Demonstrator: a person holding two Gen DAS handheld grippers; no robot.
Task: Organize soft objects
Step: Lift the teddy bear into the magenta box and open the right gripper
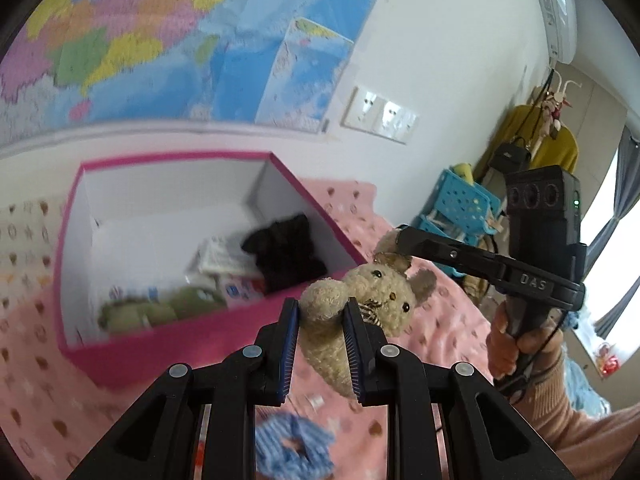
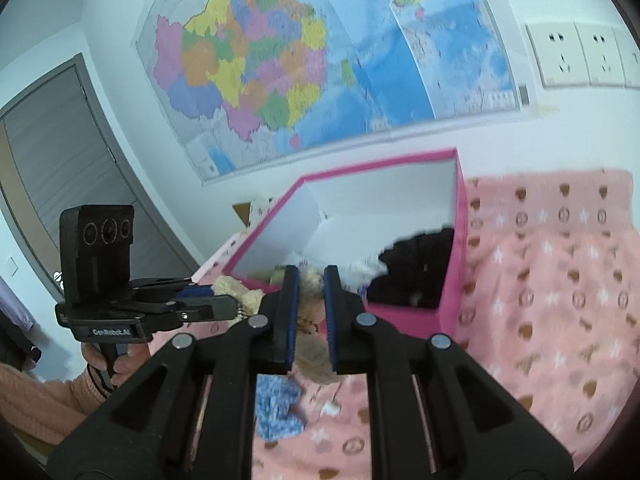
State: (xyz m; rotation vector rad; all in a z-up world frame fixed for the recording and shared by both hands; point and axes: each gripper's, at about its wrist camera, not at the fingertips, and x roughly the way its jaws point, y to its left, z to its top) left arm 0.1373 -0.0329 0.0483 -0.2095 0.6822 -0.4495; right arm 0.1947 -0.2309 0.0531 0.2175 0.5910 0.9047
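Observation:
My left gripper (image 1: 322, 308) is shut on the body of a beige crocheted plush animal (image 1: 372, 292), held above the pink blanket beside the pink box (image 1: 192, 336). My right gripper (image 2: 311, 280) is shut on the same plush (image 2: 312, 312), gripping it near the head and ear; it shows in the left wrist view (image 1: 400, 240). The box holds a black soft item (image 1: 286, 254), a green soft item (image 1: 140, 312) and white packets. A blue knitted scrunchie (image 1: 292, 448) lies on the blanket below the plush; it also shows in the right wrist view (image 2: 276, 408).
The pink patterned blanket (image 2: 552, 288) covers the bed. A wall map (image 2: 280, 60) and wall sockets (image 2: 576, 56) are behind the box. A blue plastic stool (image 1: 460, 208) and a coat rack with yellow clothes (image 1: 532, 140) stand at the right.

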